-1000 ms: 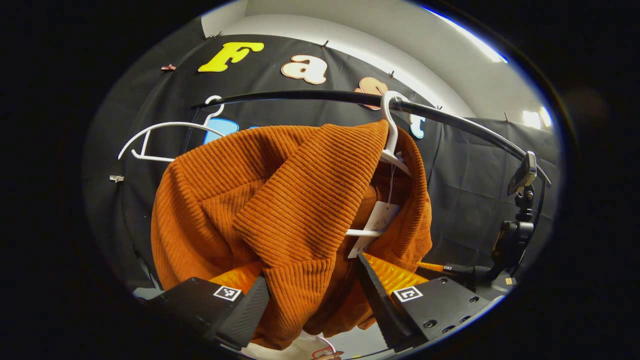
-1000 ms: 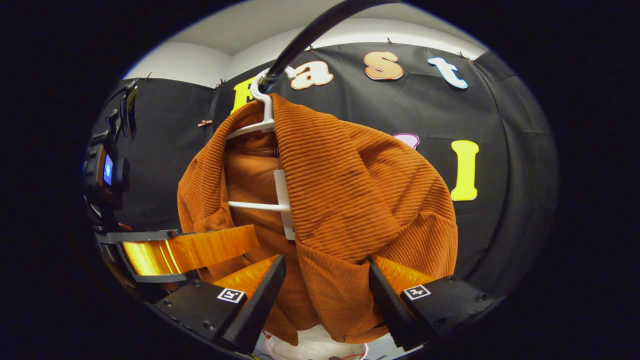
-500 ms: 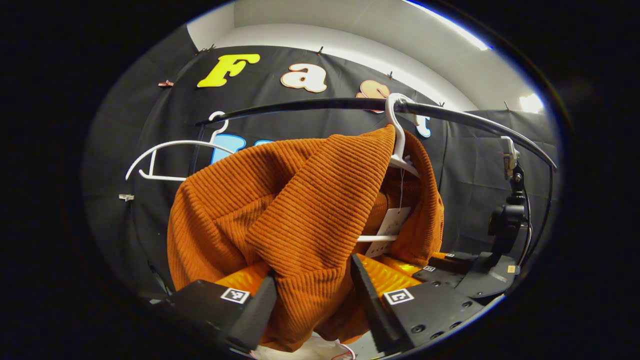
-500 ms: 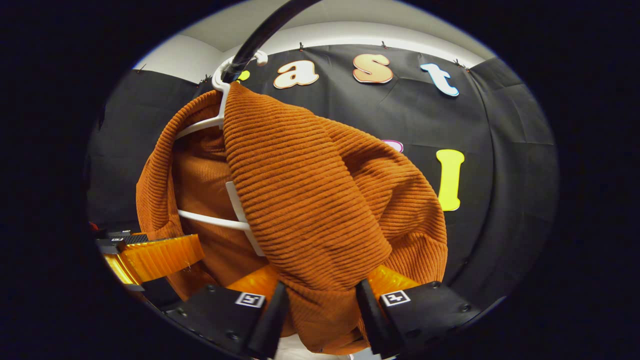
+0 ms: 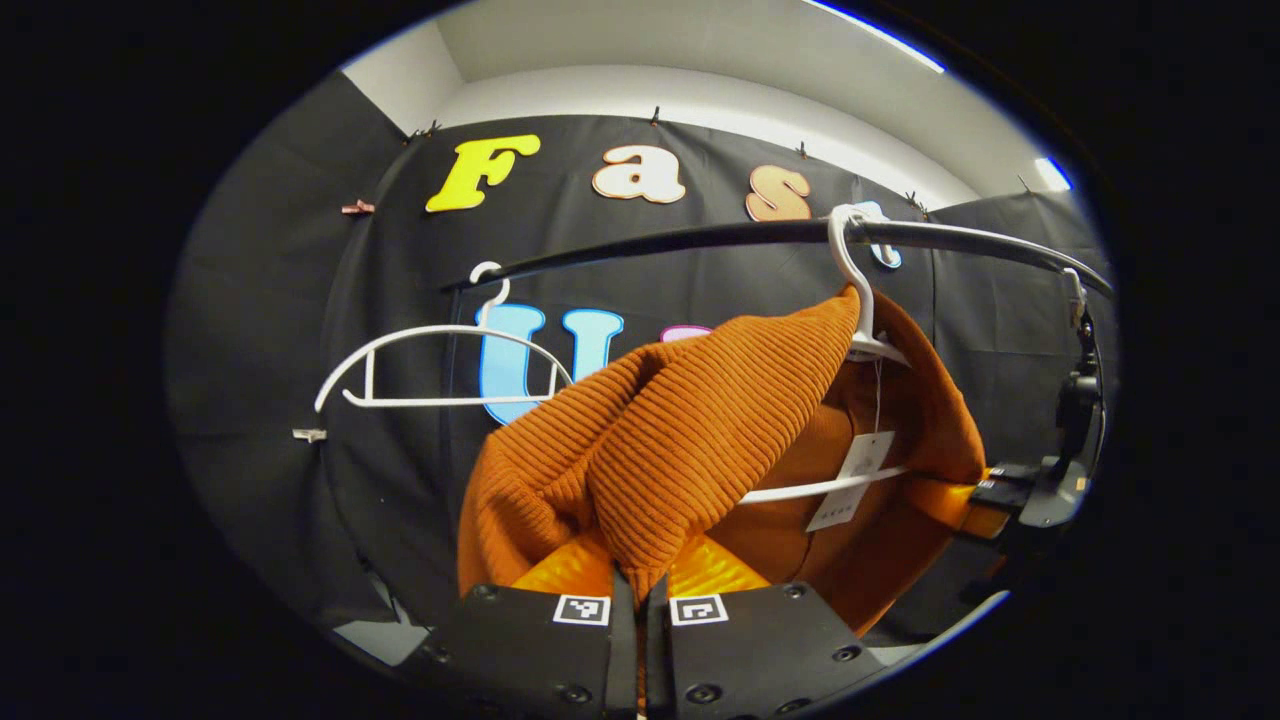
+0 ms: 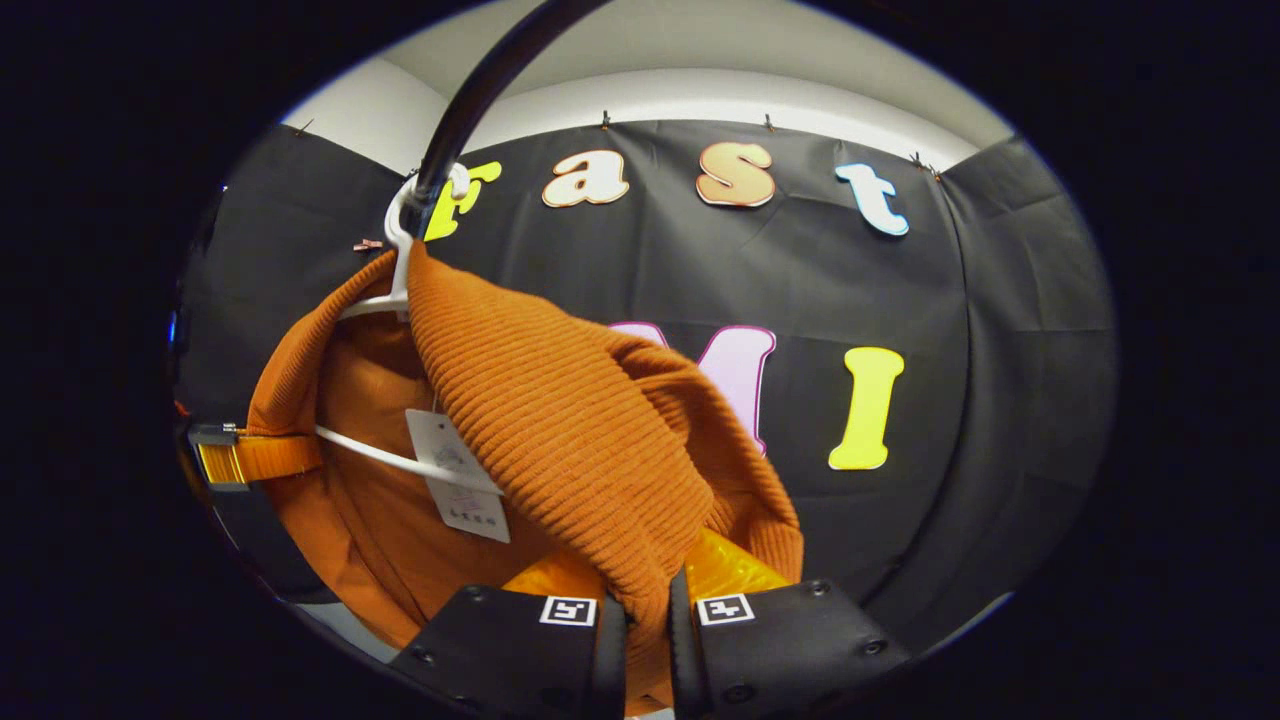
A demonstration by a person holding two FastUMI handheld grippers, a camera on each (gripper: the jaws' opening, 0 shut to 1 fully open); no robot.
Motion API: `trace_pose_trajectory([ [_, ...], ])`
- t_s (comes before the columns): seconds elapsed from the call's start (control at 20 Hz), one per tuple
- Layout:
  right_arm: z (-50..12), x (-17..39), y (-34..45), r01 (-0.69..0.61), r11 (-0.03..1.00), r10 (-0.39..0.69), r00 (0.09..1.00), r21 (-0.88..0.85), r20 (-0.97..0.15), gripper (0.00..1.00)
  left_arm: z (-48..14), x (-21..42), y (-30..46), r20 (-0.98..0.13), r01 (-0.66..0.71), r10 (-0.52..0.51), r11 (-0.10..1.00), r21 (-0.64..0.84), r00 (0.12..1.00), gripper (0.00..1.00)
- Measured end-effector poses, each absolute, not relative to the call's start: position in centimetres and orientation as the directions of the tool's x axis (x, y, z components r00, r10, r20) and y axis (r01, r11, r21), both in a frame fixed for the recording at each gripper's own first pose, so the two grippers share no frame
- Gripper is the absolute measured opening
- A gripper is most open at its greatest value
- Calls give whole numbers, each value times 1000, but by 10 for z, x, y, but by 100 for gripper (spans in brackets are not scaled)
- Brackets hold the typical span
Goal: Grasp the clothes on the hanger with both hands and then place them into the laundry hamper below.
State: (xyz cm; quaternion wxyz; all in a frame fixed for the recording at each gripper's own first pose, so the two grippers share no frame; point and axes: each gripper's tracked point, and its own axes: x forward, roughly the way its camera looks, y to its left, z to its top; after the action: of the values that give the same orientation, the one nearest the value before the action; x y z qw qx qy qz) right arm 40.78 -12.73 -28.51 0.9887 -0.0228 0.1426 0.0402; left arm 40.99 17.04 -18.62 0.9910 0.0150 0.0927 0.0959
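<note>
Paper tag (image 6: 458, 478) on orange garment (image 6: 560, 440): print too small to read.

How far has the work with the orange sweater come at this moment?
Done: both grasps. The left gripper and the right gripper each have their jaws shut on a fold of the sweater. In hand: the sweater is pulled taut, yet its collar hangs on the white hanger on the rail. Left: free it from the hanger and lower it into the hamper.
</note>
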Motion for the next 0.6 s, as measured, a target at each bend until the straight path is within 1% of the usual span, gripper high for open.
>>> trace_pose_trajectory([
  [0.1,-284,401,-133,-90,996,81,953,-18,-290,22,-174,408,175,-161,-203,215,975,86,963,8],
  [0.2,-274,394,-127,-119,993,118,957,13,-266,22,-161,403,184,-127,-234,253,961,145,959,8],
  [0.3,-270,391,-127,-130,989,143,959,69,-246,22,-154,402,190,-117,-244,265,955,166,957,8],
  [0.35,-271,391,-128,-131,986,153,956,103,-251,17,-153,402,192,-118,-245,265,956,160,957,7],
  [0.4,-272,391,-129,-129,984,156,955,123,-252,18,-147,402,192,-111,-242,260,958,153,959,7],
  [0.45,-273,392,-131,-132,982,163,954,135,-253,22,-142,400,193,-99,-243,260,958,154,961,7],
  [0.5,-272,393,-129,-144,980,175,952,138,-250,22,-136,399,196,-87,-249,266,955,163,960,7],
  [0.55,-271,394,-127,-162,977,193,951,140,-242,18,-132,400,200,-76,-255,272,951,177,959,7],
  [0.6,-272,397,-126,-183,971,216,947,153,-236,22,-129,402,204,-71,-260,278,947,187,958,7],
])
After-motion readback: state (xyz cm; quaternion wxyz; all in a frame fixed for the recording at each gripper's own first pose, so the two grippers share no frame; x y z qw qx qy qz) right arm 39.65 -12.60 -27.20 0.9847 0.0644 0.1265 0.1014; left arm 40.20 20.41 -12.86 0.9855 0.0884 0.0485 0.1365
